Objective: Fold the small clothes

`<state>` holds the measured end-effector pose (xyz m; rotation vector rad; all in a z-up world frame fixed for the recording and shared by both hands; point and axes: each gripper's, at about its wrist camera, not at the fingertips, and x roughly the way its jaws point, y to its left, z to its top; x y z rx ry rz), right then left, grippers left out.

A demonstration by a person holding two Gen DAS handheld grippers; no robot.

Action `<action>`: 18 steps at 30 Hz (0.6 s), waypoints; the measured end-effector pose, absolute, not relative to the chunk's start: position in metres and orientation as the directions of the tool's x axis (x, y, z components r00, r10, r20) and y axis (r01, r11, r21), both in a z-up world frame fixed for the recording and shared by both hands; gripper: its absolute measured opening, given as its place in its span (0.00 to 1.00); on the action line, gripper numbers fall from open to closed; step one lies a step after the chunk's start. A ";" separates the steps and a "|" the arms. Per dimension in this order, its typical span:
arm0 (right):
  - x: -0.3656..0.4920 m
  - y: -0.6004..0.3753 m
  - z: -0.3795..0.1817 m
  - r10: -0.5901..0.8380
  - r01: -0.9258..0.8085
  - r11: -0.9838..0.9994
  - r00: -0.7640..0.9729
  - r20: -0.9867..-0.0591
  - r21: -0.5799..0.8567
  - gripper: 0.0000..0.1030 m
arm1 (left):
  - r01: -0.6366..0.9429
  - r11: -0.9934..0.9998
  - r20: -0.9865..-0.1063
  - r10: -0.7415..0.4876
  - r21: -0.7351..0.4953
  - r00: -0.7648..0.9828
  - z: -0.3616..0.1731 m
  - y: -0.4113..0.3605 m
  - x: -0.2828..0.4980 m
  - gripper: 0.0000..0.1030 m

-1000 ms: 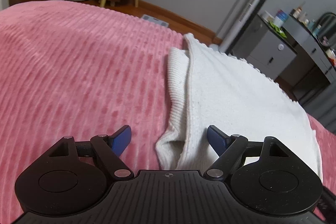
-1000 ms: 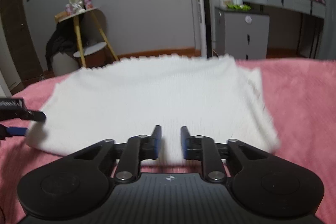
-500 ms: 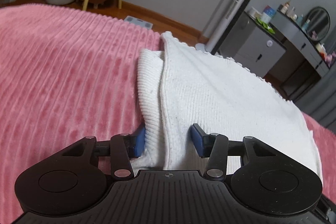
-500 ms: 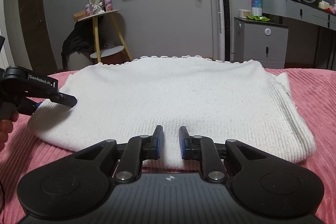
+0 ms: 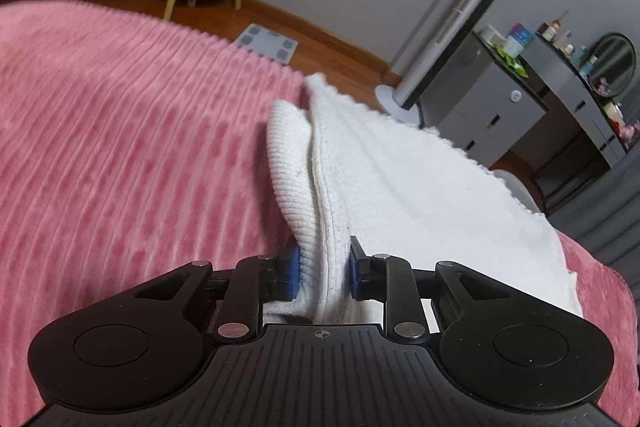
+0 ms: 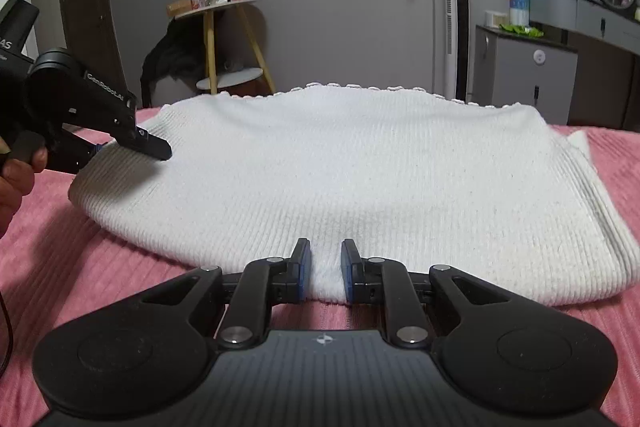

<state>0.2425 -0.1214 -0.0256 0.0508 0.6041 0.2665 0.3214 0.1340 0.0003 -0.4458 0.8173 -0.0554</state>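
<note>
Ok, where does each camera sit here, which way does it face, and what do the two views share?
Left wrist: on the left gripper, looking along the white knit garment from its end; jaws closing on the layered edge.
Right wrist: on the right gripper, facing across the garment from its near long edge, clamped on it; a hand shows at left.
Shared: the garment, pink bedspread, tower fan.

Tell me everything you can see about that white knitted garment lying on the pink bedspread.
The white ribbed-knit garment lies folded in layers on the pink ribbed bedspread, its far edge scalloped. It looks soft and thick. The left gripper is closing on one bunched corner, the layers squeezed between its blue pads. The right gripper pinches the near edge, fabric between its fingers.
</note>
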 end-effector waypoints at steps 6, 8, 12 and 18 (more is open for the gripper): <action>0.238 -0.137 -0.010 0.154 -0.134 0.988 0.849 -0.505 0.076 0.14 | -0.057 0.922 -0.664 -0.231 -0.382 0.711 0.033 0.107 0.318 0.24; 0.244 -0.142 -0.014 0.118 -0.110 0.993 0.836 -0.535 0.048 0.15 | -0.025 0.932 -0.657 -0.236 -0.362 0.716 0.042 0.092 0.317 0.24; 0.250 -0.152 -0.020 0.148 -0.121 0.989 0.806 -0.573 0.085 0.14 | 0.059 0.947 -0.651 -0.261 -0.315 0.712 0.059 0.053 0.318 0.24; 0.246 -0.196 -0.006 0.097 0.001 0.982 0.857 -0.506 0.190 0.14 | 0.186 0.957 -0.658 -0.290 -0.225 0.695 0.060 -0.020 0.322 0.25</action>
